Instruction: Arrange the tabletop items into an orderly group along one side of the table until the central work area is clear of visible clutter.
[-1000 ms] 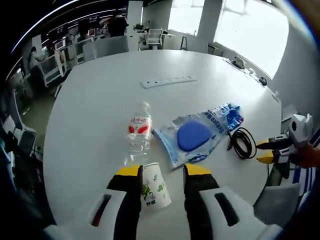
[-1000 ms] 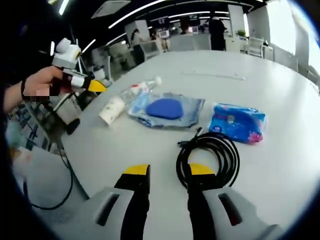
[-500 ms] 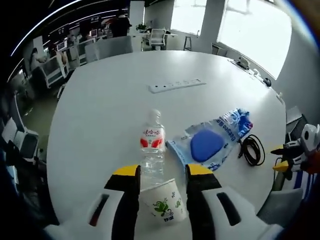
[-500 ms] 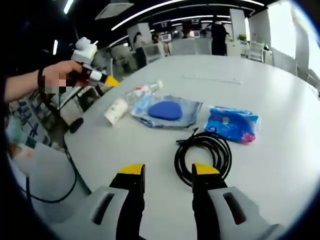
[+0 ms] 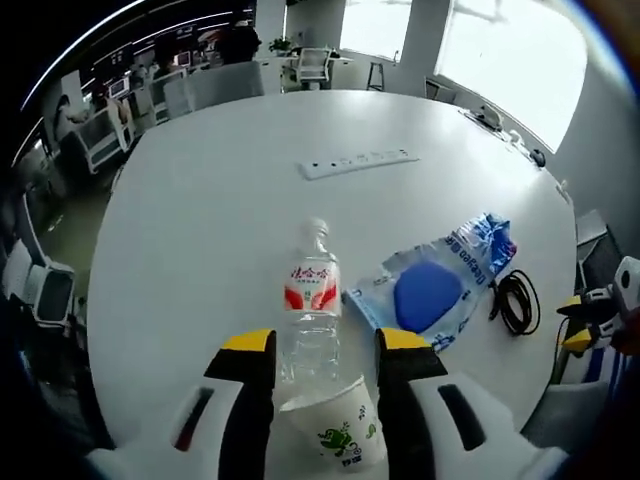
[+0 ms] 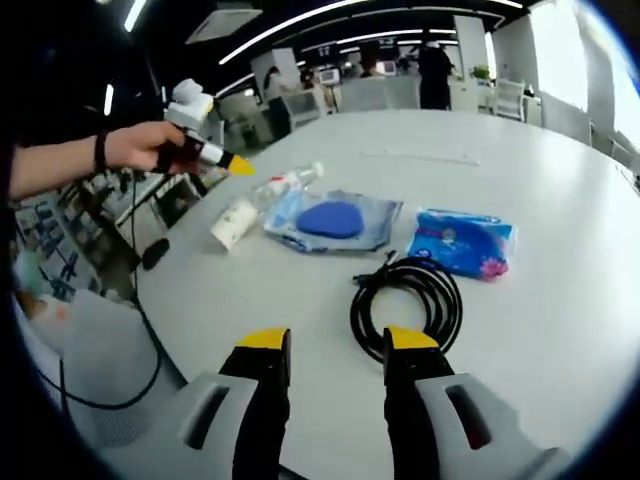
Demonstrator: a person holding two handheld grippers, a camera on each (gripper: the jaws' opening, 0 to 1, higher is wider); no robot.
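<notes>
My left gripper (image 5: 325, 345) is open and low over the white table (image 5: 210, 230). A white paper cup (image 5: 338, 428) with a green print lies on its side between the jaws. Just beyond it lies a clear water bottle (image 5: 312, 300) with a red label. To its right are a blue pouch in clear plastic (image 5: 432, 292) and a black cable coil (image 5: 517, 300). My right gripper (image 6: 338, 342) is open, with the cable coil (image 6: 408, 298) just past its right jaw. The pouch (image 6: 333, 220), a blue tissue pack (image 6: 462, 242), the bottle (image 6: 272, 185) and the cup (image 6: 230, 222) lie farther off.
A white power strip (image 5: 357, 162) lies toward the far side of the table. Office chairs (image 5: 35, 290) stand along the left edge. A hand holds the left gripper (image 6: 205, 152) above the cup end of the table. The right gripper (image 5: 592, 322) sits at the table's right edge.
My left gripper has moved forward, so the cup now lies farther back between its jaws and the bottle is closer. The right gripper has barely moved.
</notes>
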